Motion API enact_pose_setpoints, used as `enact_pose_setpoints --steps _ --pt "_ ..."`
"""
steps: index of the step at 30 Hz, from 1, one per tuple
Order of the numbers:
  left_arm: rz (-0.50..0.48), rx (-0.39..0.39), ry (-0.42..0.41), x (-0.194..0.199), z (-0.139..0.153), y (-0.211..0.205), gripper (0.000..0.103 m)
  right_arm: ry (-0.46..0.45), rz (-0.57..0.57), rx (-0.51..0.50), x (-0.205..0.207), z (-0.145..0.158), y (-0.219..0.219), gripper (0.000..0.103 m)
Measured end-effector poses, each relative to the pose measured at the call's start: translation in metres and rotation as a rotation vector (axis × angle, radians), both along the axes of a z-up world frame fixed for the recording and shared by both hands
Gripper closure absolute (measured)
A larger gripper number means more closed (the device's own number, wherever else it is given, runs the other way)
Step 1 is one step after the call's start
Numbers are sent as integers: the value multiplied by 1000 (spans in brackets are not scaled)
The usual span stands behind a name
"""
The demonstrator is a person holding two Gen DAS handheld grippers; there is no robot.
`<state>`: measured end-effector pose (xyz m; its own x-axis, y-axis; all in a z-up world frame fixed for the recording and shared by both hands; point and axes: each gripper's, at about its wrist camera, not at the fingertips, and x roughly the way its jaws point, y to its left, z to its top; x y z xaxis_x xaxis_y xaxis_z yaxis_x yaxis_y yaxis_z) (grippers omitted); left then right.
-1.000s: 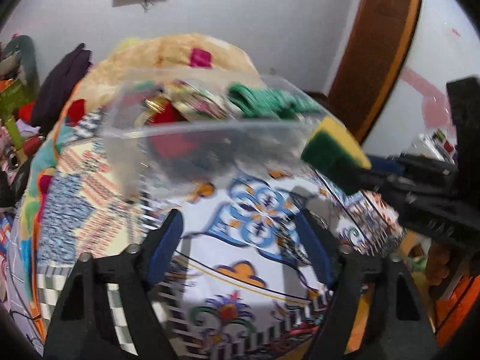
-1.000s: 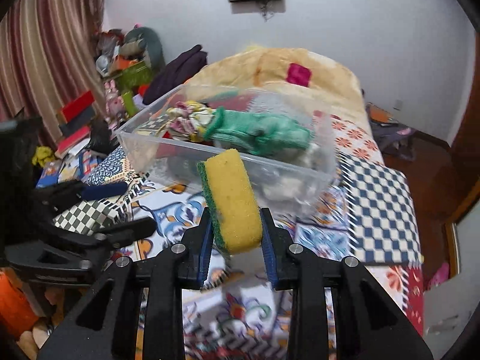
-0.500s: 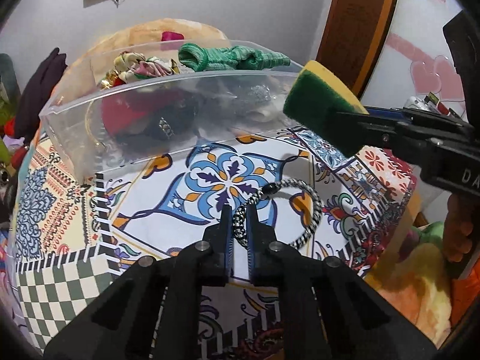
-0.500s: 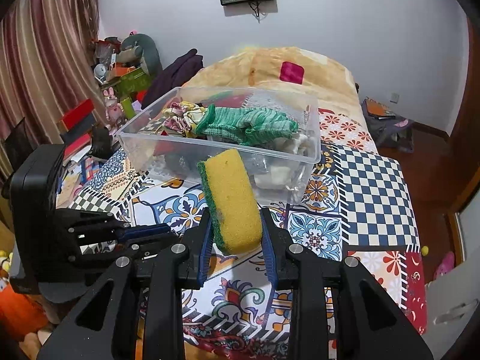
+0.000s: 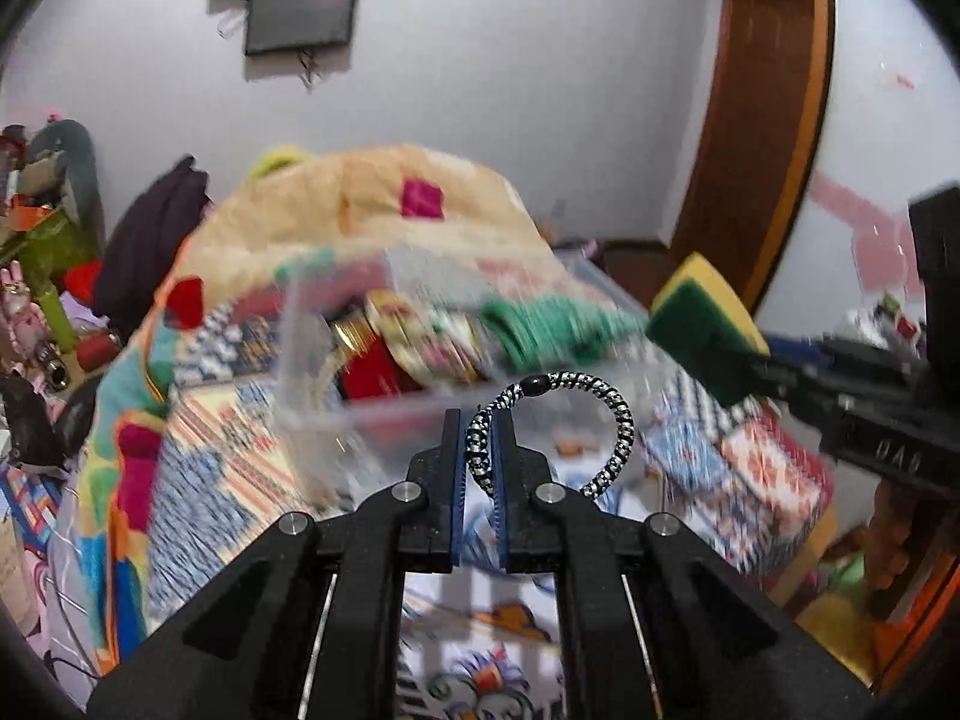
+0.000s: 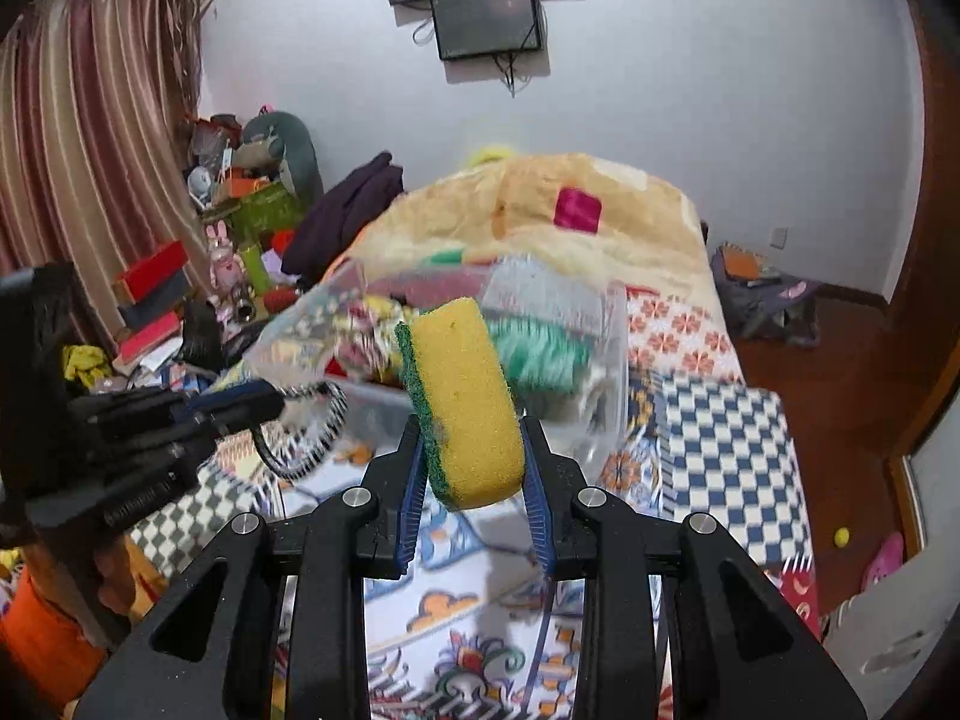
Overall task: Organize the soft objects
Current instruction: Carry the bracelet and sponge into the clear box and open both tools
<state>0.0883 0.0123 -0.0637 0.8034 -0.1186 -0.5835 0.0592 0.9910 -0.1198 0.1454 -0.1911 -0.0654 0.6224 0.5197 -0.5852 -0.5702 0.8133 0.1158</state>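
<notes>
Left gripper (image 5: pixel 480 429): jaws narrow, pinching a black-and-white hair tie (image 5: pixel 606 414), its loop arcing toward 2 o'clock, clear of the bed.
Right gripper (image 6: pixel 471 450): jaws clamped on an upright yellow-and-green sponge (image 6: pixel 465 408).
Clear plastic bin (image 6: pixel 600 372): on the patterned bedspread (image 6: pixel 720 450), 12 o'clock of both grippers; holds a green knit item (image 6: pixel 540 354) and mixed fabrics, blurred.
</notes>
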Motion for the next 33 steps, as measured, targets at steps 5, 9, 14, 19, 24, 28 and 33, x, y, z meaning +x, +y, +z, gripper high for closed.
enact_pose_setpoints --steps 5,9,14,19,24,28,33 --pt "49 -3 -62 16 22 12 96 -40 -14 17 12 12 10 76" --pt "84 7 -87 30 26 13 96 -51 -27 30 24 17 21 76" --pt "114 35 -73 48 19 13 96 -49 -39 37 38 17 34 76" --pt "143 39 -14 70 1 20 96 -10 -47 13 53 3 43 76" --pt "159 45 41 83 -18 25 96 55 -39 -28 65 -18 52 76" --pt "154 59 64 88 -27 24 96 75 -25 -64 66 -27 58 76" --pt "142 37 78 87 -29 25 92 69 -20 -88 63 -26 60 72"
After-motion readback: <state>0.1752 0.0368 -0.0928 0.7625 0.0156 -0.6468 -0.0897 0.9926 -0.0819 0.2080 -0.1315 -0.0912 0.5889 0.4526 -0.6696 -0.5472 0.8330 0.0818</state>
